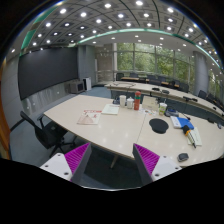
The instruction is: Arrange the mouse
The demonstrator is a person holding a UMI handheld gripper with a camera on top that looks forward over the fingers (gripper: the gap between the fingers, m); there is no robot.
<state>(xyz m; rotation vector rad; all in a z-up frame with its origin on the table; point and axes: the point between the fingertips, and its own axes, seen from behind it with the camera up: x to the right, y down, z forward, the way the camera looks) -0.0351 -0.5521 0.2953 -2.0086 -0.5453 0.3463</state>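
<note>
My gripper (112, 160) is open and empty, its purple pads (78, 158) wide apart. It is held high over the near edge of a large pale meeting table (110, 130). A small dark thing that may be the mouse (182, 157) lies on the table just right of the right finger. A black round flat thing (158, 126), perhaps a mouse mat, lies farther out on the table beyond the right finger. Nothing stands between the fingers.
Papers (90, 117) lie on the table's left part. Cups and bottles (126, 101) stand at its far side, blue items (183, 122) to the right. Black chairs (45, 130) stand at the left. A second table row and windows run along the back.
</note>
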